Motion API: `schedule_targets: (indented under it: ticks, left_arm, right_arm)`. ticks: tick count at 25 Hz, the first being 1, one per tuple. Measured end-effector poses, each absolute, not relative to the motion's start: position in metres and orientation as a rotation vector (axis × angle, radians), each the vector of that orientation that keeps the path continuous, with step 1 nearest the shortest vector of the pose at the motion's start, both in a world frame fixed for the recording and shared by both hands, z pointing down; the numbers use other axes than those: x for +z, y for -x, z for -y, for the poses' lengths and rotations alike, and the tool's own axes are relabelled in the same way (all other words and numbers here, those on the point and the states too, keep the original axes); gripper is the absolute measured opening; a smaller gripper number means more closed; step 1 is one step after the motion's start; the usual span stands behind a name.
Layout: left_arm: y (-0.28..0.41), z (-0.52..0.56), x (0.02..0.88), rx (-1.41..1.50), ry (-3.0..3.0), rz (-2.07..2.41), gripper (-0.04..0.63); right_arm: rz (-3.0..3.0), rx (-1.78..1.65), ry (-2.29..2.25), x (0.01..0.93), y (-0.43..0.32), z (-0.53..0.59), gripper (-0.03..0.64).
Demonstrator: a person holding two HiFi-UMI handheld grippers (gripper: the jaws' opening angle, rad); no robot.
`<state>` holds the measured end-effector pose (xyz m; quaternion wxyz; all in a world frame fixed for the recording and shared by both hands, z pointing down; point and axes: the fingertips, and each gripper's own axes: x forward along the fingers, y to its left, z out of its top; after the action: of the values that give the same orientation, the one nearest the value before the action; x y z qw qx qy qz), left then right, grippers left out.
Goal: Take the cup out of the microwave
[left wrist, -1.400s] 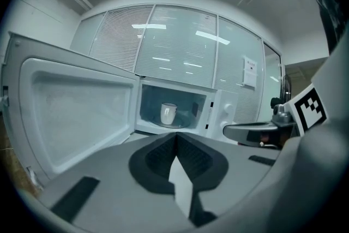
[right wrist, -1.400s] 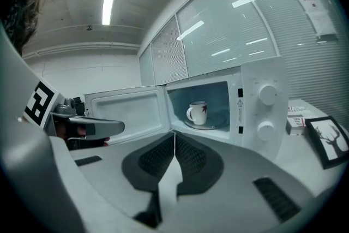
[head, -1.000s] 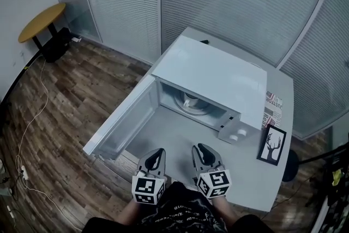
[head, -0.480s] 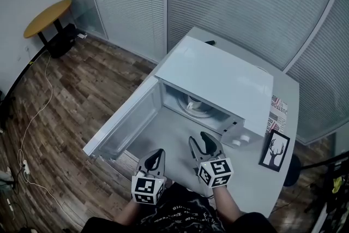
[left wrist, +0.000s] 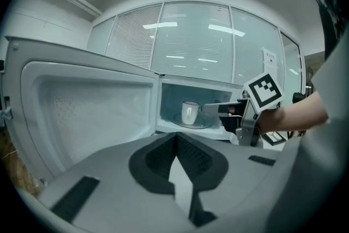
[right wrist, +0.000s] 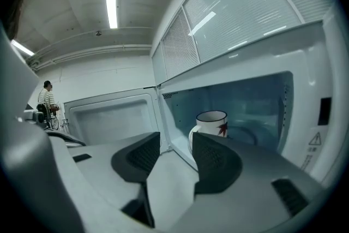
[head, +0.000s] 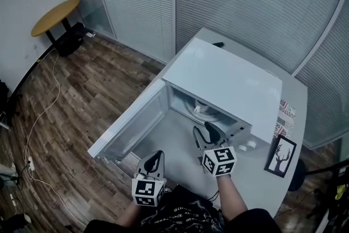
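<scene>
A white cup with a red leaf print stands on the glass turntable inside the open white microwave. From the head view the cup is only partly seen, while the left gripper view shows the cup clearly. My right gripper is at the microwave's mouth, just short of the cup. Its jaws have just been opening and now stand open with nothing between them. My left gripper hangs back near the table's front edge, shut and empty.
The microwave door swings out wide to the left. A framed deer picture leans at the microwave's right on the grey table. A round wooden table and floor cables lie far left. A person stands far off.
My right gripper has moved forward toward the microwave opening and its jaws have spread apart. The left gripper has stayed near the table edge.
</scene>
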<state>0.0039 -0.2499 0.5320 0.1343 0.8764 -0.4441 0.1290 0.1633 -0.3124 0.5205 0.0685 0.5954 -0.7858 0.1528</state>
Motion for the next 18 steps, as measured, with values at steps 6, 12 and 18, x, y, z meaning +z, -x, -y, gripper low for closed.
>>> schedule_targets:
  ticks: [6,12,18]
  left_arm:
    - [0.001,0.25,0.537,0.374,-2.5,1.321,0.006]
    - [0.001,0.242,0.545,0.444,-2.509,1.302,0.006]
    - [0.005,0.243,0.547,0.46,-2.488,1.311,0.008]
  right_arm:
    - [2.355,0.474,-1.741,0.533,-0.166,0.335,0.173]
    - [2.352,0.509,-1.732,0.543,-0.166,0.352,0.173]
    - [2.334,0.494,-1.69,0.553,-0.164,0.365,0.173]
